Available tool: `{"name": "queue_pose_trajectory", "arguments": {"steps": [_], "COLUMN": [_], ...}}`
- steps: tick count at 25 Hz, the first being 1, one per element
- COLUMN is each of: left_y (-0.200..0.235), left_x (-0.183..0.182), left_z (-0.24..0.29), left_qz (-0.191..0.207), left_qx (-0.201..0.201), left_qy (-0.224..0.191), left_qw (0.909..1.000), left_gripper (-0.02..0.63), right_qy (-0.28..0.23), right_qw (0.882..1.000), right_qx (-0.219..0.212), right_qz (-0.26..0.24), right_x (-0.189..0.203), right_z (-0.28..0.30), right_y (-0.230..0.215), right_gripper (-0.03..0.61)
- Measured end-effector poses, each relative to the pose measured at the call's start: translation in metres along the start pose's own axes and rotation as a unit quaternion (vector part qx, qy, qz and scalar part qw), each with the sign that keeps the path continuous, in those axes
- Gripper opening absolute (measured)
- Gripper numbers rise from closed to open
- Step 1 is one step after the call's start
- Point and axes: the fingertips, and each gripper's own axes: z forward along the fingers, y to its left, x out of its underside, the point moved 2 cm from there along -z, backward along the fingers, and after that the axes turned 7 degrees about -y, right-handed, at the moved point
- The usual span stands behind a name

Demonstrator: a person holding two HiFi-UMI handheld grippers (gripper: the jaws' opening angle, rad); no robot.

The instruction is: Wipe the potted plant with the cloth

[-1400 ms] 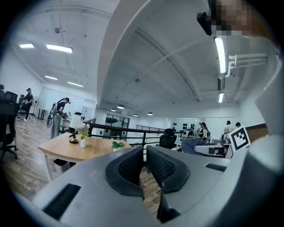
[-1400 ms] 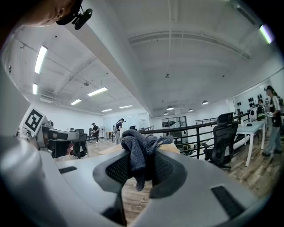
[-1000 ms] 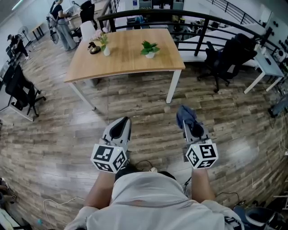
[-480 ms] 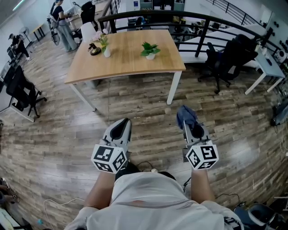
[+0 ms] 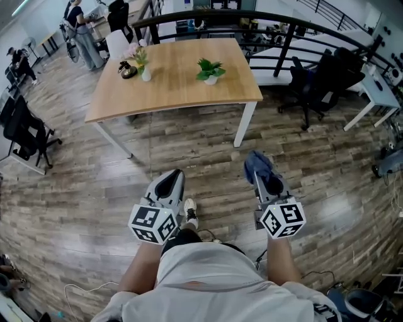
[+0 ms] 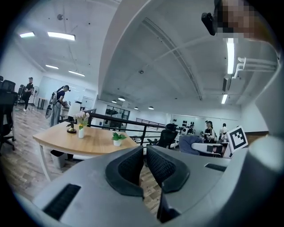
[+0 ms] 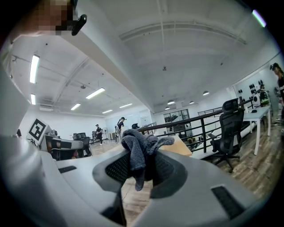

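Observation:
A small green potted plant [image 5: 210,68] in a white pot stands on a wooden table [image 5: 176,88] ahead of me; it also shows far off in the left gripper view as the potted plant [image 6: 117,138]. My right gripper [image 5: 255,165] is shut on a grey-blue cloth [image 5: 258,164], which bunches up between its jaws as the cloth [image 7: 140,153]. My left gripper [image 5: 169,179] is shut with nothing in it; its jaws nearly touch in the left gripper view [image 6: 144,165]. Both grippers hang over the floor, well short of the table.
A vase of flowers [image 5: 144,61] and a dark round object [image 5: 130,69] sit at the table's far left. Black office chairs [image 5: 315,82] stand to the right, another chair [image 5: 28,129] to the left. A black railing [image 5: 252,19] runs behind the table. A shoe [image 5: 190,212] shows between the grippers.
The view has shifted forward a little towards the table, and a shoe has come into sight between the grippers. Both grippers keep their hold and pose.

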Motion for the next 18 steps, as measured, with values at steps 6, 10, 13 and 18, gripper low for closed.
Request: {"name": "queue_pose_trajectory", "arguments": {"steps": [6,10,13,18], "left_y": [0.050,0.093,0.125,0.176], "left_x": [-0.012,-0.030,-0.042,-0.052], "left_z": [0.070,0.113,0.141,0.175], "left_qz": [-0.018,-0.023,-0.027,-0.028], "left_qx": [0.019,0.029,0.038,0.056], "left_qy": [-0.003,-0.003,0.002,0.006], "left_qw": [0.9996,0.9993,0.9989,0.9980], "left_gripper": [0.031,0.031,0.031,0.031], "right_qy": [0.011,0.015,0.021,0.020], "right_qw": [1.000,0.999,0.999,0.999], "right_qx": [0.016,0.019,0.019,0.029], "right_qz": [-0.015,-0.024,-0.026,-0.026], "right_x": [-0.012,-0.024,-0.029,-0.028], "right_z": [0.073,0.131,0.175,0.235], "right_y": [-0.021,-0.024,-0.019,-0.011], "right_gripper": [0.152,0.153,0.152,0.152]}}
